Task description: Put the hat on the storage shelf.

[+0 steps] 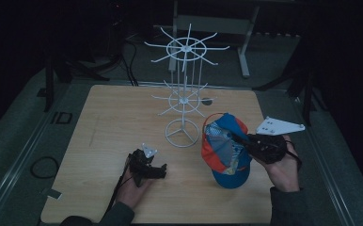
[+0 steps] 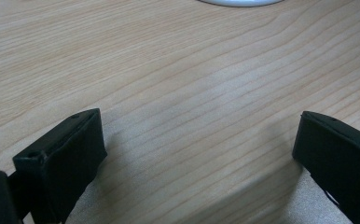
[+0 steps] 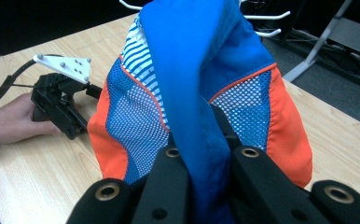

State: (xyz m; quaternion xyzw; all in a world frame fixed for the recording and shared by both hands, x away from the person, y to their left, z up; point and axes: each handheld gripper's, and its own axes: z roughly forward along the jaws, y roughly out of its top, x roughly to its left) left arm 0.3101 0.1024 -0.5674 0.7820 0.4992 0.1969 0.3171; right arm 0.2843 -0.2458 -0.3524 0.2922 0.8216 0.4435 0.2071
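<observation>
Now right tongs [image 3: 201,158] clamped on blue-orange cap [image 1: 224,148], held up right of white rack [image 1: 184,94]. Left tongs [image 2: 197,154] spread wide, low over wooden surface [image 1: 104,122], near left.

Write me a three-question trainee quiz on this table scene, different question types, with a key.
1. True or false: the right gripper is shut on the cap.
2. Which colours show on the cap? A) blue and orange B) green and yellow C) black and red
3. Fill in: the left gripper, jaws apart over bare table, holds ____.

Key: 1 true; 2 A; 3 nothing. The white rack has nothing hanging on it.
</observation>
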